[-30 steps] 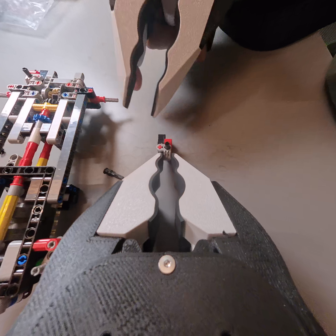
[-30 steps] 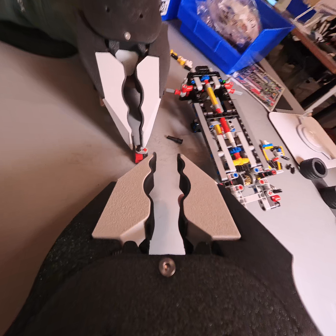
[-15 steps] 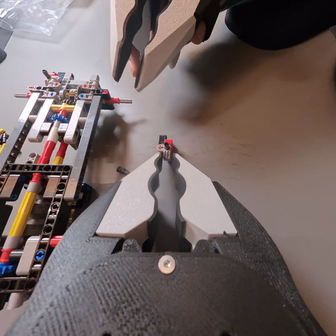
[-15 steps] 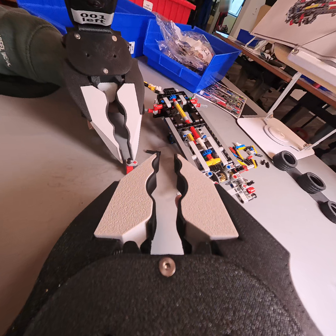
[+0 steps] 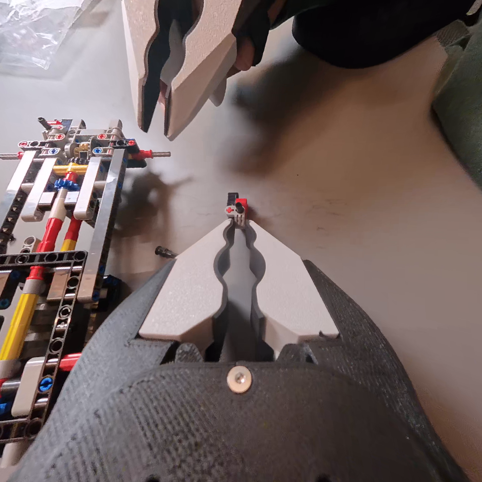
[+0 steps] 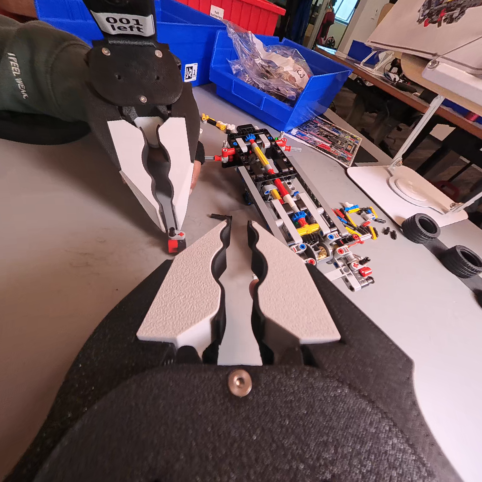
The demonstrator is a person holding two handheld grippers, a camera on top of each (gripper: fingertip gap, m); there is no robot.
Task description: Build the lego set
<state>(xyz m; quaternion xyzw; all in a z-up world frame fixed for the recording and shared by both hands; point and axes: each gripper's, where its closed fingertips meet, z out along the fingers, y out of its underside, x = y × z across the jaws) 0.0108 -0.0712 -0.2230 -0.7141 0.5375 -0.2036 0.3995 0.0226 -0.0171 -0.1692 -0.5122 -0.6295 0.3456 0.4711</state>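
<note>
The left gripper (image 5: 238, 226) is pinching a small grey-red-black connector cluster (image 6: 176, 239) against the grey tabletop (image 5: 339, 208), probably to steady it for a pin. The right gripper (image 6: 238, 223) is hovering empty, jaws parted, beside the loose black pin (image 5: 164, 252). The long grey-and-black chassis (image 6: 281, 198) is lying just beyond, partly cropped; the cluster's underside is hidden.

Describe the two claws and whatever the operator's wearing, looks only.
Both match: the left claw and right claw have pale grey, textured, wedge-shaped fingers with wavy dark-lined inner edges, on black ribbed printed bodies with a silver screw. The left carries a white label strip on its stem. The operator wears a dark green sleeve with pale lettering.
</note>
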